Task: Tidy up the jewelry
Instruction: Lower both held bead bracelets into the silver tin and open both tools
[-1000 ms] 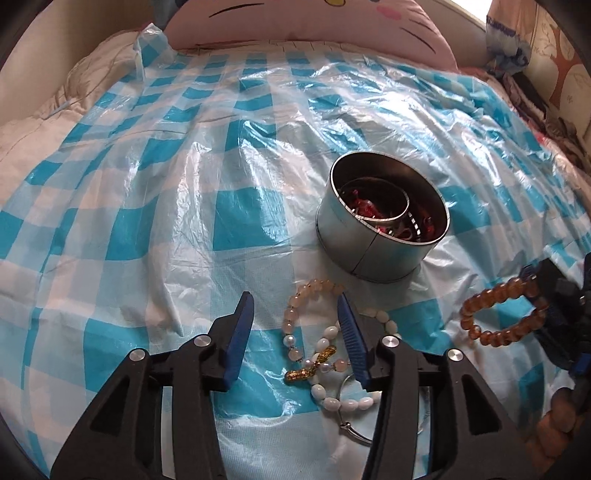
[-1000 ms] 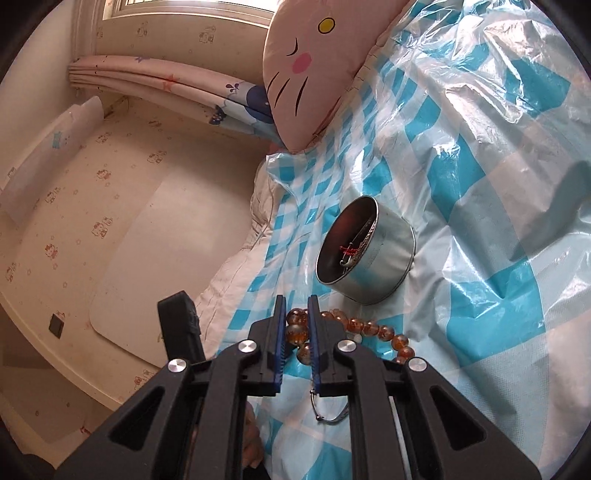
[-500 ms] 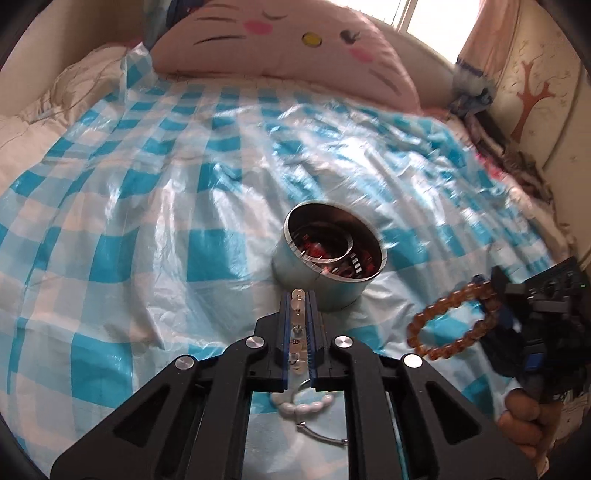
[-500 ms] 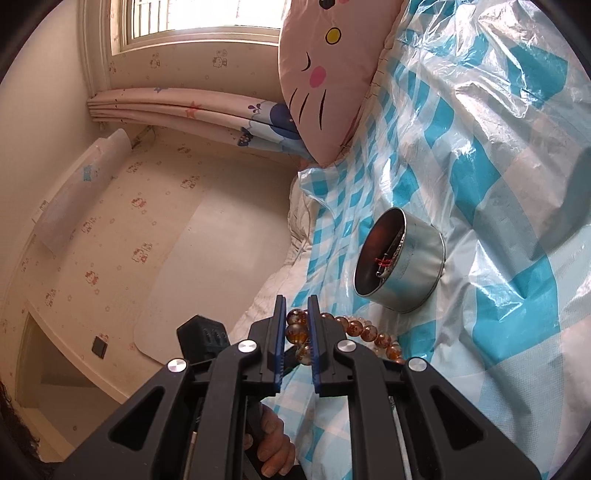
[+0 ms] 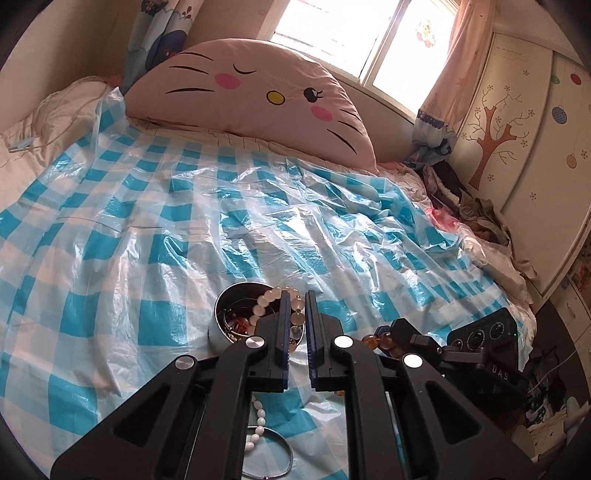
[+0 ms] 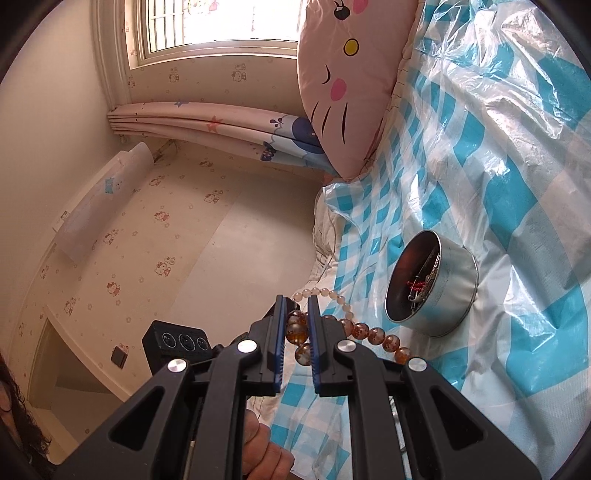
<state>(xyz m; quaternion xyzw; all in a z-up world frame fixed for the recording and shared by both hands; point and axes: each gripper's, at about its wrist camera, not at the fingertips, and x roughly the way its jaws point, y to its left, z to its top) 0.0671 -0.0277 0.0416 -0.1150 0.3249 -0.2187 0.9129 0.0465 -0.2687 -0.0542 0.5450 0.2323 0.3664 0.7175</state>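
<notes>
Bed (image 5: 110, 258) under crinkled blue-and-white checked plastic sheet (image 5: 258, 229) ahead of the jaws, pink cat-face pillow (image 5: 258, 99) at far end, sunlit window (image 5: 351, 33) behind it, pink curtain (image 5: 458, 62) right, wardrobe with tree decal (image 5: 517, 122) far right, cat-print wallpaper (image 6: 147, 240).

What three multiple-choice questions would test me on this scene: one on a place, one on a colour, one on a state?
1. Where is the tin? A on the checked sheet; B on the pillow; C on the floor.
2. What colour are the beads in the right hand-held gripper? A green; B amber; C black.
3. What is the left hand-held gripper doing? A standing wide open; B gripping the tin's rim; C gripping a pale bead strand.

Answers: 1 A, checks surround the tin. 2 B, they look translucent brown. 3 C, beads sit between its jaws.
</notes>
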